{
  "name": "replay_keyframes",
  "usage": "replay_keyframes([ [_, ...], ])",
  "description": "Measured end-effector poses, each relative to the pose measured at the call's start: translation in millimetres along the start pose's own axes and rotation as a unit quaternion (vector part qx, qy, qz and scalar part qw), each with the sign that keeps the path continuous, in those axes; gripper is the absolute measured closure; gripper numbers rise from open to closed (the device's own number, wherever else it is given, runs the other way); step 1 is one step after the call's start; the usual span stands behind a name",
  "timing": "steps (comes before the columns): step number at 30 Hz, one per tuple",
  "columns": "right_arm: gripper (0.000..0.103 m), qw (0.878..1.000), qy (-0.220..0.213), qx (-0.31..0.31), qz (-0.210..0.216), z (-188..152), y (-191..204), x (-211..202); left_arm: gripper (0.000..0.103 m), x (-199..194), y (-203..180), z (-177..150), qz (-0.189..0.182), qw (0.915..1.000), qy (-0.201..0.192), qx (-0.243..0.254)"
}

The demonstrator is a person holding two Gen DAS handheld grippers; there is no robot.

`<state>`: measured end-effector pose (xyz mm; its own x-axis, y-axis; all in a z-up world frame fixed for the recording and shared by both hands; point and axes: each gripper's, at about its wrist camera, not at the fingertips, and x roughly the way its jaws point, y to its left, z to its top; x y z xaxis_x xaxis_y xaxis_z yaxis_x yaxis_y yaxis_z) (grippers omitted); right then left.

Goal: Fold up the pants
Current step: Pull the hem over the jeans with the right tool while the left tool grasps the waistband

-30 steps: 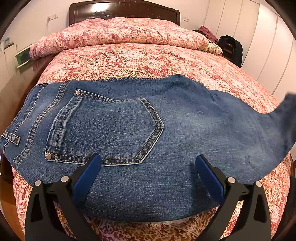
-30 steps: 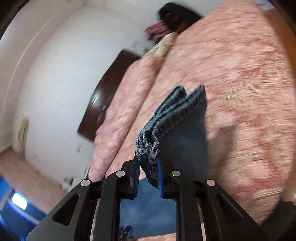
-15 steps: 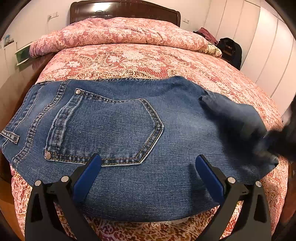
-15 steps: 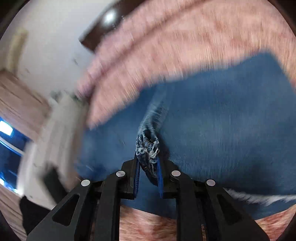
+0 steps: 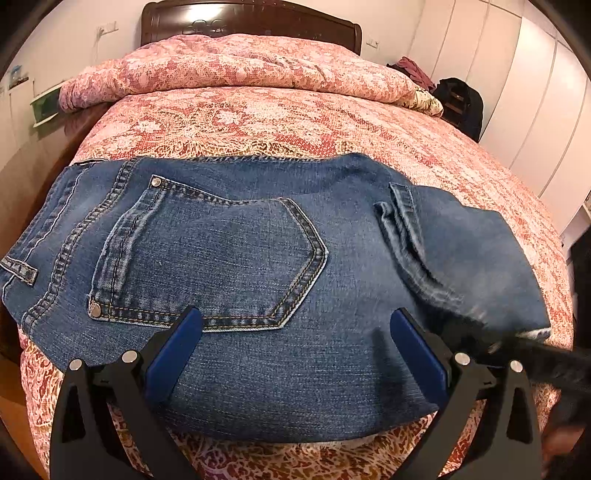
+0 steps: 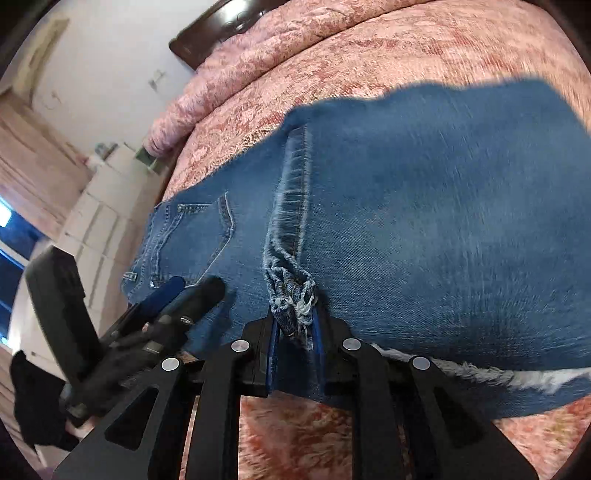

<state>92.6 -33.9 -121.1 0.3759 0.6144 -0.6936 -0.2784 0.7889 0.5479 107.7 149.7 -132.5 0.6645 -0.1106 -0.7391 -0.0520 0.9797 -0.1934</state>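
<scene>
bedspread beyond jeans lies open.

Pants lie crosswise on the bedspread near the foot of the bed, waistband to the left, back pocket uppermost, the leg folded back over them at the right. The rolled duvet lies behind, against the headboard. The left gripper stands over the near edge; the right gripper, to its right, pinches the hem

Right gripper clamped on jeans hem.
I see frayed cuff pinched; left gripper alongside, over jeans on bed.
</scene>
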Motion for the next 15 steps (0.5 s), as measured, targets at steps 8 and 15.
replay_keyframes([
  [8, 0.088, 1.000, -0.005, -0.015, 0.002, 2.2, 1.4, 3.6, 0.002, 0.3, 0.1, 0.3, 0.000, 1.0000, 0.001, 0.000],
  [15, 0.088, 1.000, -0.016, -0.024, 0.004, -1.8, -1.2, 4.8, 0.002, -25.2, 27.6, 3.2, -0.037, 0.9947, -0.029, -0.091],
])
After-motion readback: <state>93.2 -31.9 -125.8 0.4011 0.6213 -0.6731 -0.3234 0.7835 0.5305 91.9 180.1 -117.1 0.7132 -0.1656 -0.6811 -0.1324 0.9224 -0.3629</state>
